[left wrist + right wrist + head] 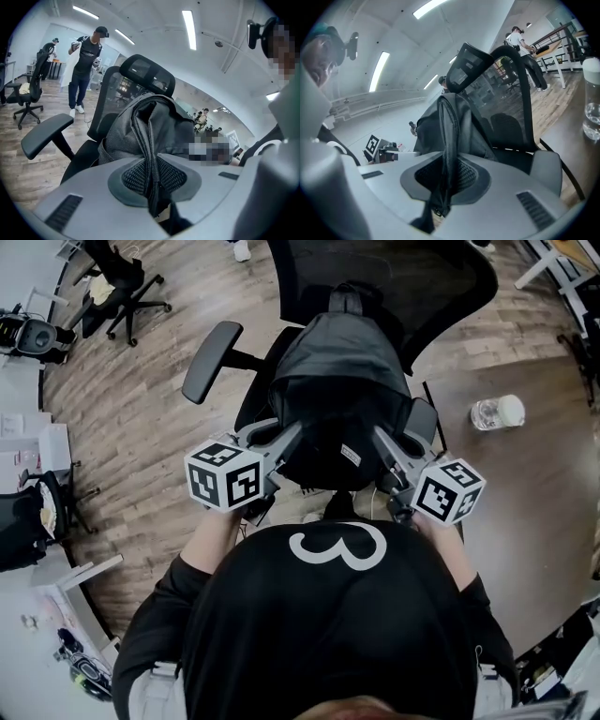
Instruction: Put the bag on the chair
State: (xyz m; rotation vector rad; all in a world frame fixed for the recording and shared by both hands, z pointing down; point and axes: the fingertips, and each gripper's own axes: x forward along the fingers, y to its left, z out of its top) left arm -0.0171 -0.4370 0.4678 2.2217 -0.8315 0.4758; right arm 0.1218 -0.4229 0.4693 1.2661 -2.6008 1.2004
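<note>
A dark grey backpack (pixel 337 390) stands upright on the seat of a black mesh office chair (pixel 427 287), leaning against its backrest. My left gripper (pixel 292 437) is shut on the bag's left side, its pads pinching a fold with a zipper seam (pixel 151 164). My right gripper (pixel 382 439) is shut on the bag's right side, again on a zippered fold (pixel 446 154). Through the left gripper view the bag (pixel 154 126) rises in front of the chair's headrest (pixel 147 72). From the right gripper view the bag (pixel 450 126) stands before the mesh back (pixel 506 93).
The chair's left armrest (pixel 211 360) sticks out over wood flooring. A clear water bottle (pixel 497 412) stands on a dark surface at the right. Another black chair (pixel 117 287) is at the upper left, with white desks and clutter along the left edge. People stand far off.
</note>
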